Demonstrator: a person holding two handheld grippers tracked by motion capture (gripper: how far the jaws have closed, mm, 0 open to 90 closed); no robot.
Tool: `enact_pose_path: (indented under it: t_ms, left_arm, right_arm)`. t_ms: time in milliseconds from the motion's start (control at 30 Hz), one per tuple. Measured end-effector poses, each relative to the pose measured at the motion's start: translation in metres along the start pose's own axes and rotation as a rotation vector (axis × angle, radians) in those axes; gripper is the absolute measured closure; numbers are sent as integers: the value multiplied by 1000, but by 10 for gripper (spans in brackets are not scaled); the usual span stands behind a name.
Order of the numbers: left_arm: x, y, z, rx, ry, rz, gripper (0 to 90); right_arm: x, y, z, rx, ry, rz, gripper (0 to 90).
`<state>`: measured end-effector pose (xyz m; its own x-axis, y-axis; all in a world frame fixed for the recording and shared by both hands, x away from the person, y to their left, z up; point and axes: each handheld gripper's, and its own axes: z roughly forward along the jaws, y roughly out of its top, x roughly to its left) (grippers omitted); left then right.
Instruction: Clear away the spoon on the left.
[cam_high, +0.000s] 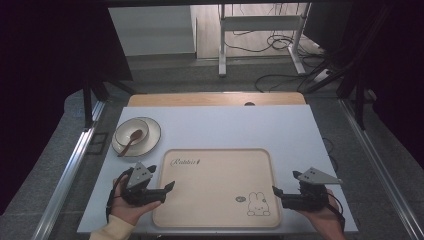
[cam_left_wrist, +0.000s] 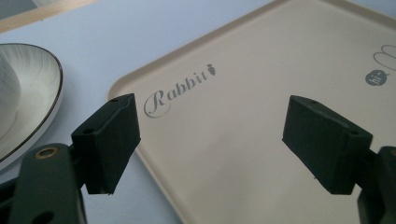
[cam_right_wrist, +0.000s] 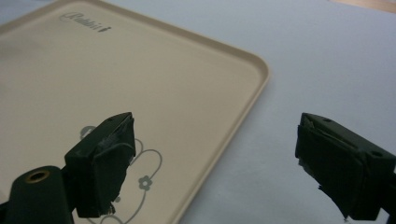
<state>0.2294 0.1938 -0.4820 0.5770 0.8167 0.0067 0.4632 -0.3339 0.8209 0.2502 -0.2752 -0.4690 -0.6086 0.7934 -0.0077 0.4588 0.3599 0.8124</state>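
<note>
Both claws gape empty, left claw (cam_high: 167, 186) and right claw (cam_high: 276, 190) at the tray's (cam_high: 215, 156) 9 and 3 o'clock edges on the tabletop (cam_high: 225, 125); uneven bites would likely tilt it.

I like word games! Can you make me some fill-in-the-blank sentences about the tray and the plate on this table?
1. The word printed on the beige tray is ____.
2. The brown spoon lies in the ____ on the plate.
3. The jaws of the left gripper stand ____, with nothing between them.
4. The drawing at the tray's near corner shows a ____.

Missing words: Rabbit; bowl; open; rabbit
</note>
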Motion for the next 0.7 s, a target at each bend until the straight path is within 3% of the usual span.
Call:
enact_pose_path:
  t_ms: [267, 700]
  left_arm:
    - [-2, -1, -1, 1, 1, 4, 191]
    - [-4, -2, -4, 2, -16, 39, 207]
  right_arm:
    - [-1, -1, 0, -3, 24, 0, 140]
    - [0, -1, 3, 1, 4, -19, 153]
